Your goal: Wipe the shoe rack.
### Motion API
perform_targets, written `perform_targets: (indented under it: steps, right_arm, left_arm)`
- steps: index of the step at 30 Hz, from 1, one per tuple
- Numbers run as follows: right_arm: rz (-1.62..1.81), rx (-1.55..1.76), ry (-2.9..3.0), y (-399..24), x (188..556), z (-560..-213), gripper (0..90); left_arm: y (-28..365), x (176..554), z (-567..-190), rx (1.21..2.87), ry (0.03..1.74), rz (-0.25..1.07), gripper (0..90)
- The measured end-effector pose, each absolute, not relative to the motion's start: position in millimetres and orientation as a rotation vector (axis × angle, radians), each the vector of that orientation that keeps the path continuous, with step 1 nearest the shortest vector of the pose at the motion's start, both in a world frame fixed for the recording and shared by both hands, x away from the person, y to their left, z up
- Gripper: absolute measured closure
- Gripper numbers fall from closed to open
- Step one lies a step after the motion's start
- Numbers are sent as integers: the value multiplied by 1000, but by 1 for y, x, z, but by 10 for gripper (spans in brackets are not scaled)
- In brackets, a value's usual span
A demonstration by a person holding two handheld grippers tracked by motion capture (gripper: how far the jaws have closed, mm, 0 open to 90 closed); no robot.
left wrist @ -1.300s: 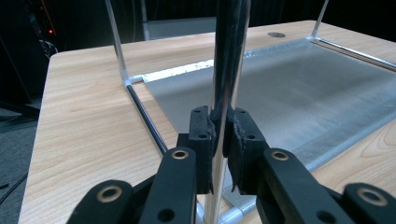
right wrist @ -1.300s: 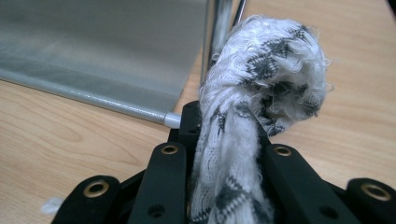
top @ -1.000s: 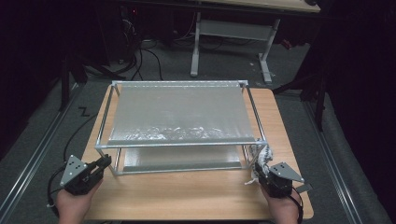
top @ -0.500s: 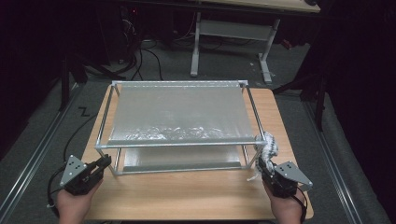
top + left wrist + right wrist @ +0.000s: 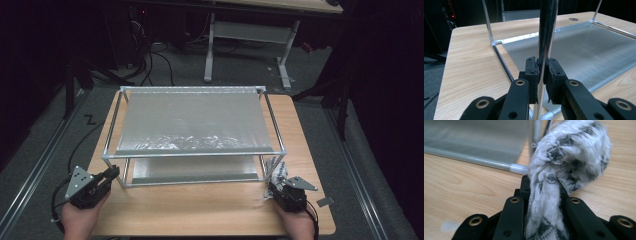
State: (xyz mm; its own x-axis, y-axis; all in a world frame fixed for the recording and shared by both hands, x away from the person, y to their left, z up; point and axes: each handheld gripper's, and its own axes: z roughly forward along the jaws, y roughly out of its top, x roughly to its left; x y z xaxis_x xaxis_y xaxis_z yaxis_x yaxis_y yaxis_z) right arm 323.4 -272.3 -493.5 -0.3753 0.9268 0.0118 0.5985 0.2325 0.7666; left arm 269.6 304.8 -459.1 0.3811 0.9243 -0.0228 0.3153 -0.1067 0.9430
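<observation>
The knitted cloth [image 5: 564, 167], white with a grey-black pattern, is bunched into a thick wad and pinched between the jaws of the right gripper [image 5: 544, 187]; in the right gripper view it swells out past the jaw tips toward 1 o'clock and hangs over the wooden table [image 5: 461, 192]. In the high view the cloth [image 5: 276, 170] sits at about 5 o'clock on the tabletop, just beside the front right post of the metal rack [image 5: 192, 152], with the right gripper [image 5: 280, 186] right behind it and the person's right hand [image 5: 296, 225] at the table's near edge. The cloth looks to rest low, near the table surface, though whether it touches the post cannot be told.

The left gripper [image 5: 543, 71] is clamped narrowly on the rack's front left post [image 5: 546, 32], a shiny upright tube that runs up between the two black pads in the left gripper view. In the high view this gripper [image 5: 109, 176] lies at about 7 o'clock on the table, angled toward 2 o'clock, held by the left hand [image 5: 80, 222].

The rack itself stands in the middle of the table: a tube frame with an upper sheet-metal shelf [image 5: 192, 122] and a lower shelf [image 5: 195, 170] beneath it. Beyond the table, at 12 o'clock, a white desk frame [image 5: 247, 35] stands on the dark floor.
</observation>
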Motion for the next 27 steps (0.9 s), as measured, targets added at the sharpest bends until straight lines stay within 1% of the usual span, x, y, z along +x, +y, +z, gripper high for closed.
perform_targets:
  steps: [7,11,16,19,23,27]
  right_arm:
    - [946,1416,1926,-290,319,-481,770]
    - [1003,1369,1863,-293,317,-470,767]
    - [1086,1313,1844,-285,327,-455,766]
    - [1071,1268,1872,-278,336,-452,766]
    - [1083,1255,1880,-269,348,-451,767]
    - [1113,1231,1885,-261,350,-452,768]
  left_arm:
    - [307,270,-459,1637,1145,786,807]
    - [310,269,-459,1625,1165,801,807]
    - [313,271,-459,1610,1186,808,807]
    - [313,272,-458,1622,1197,820,806]
    - [313,275,-456,1633,1213,822,806]
    - [311,277,-455,1634,1223,826,807]
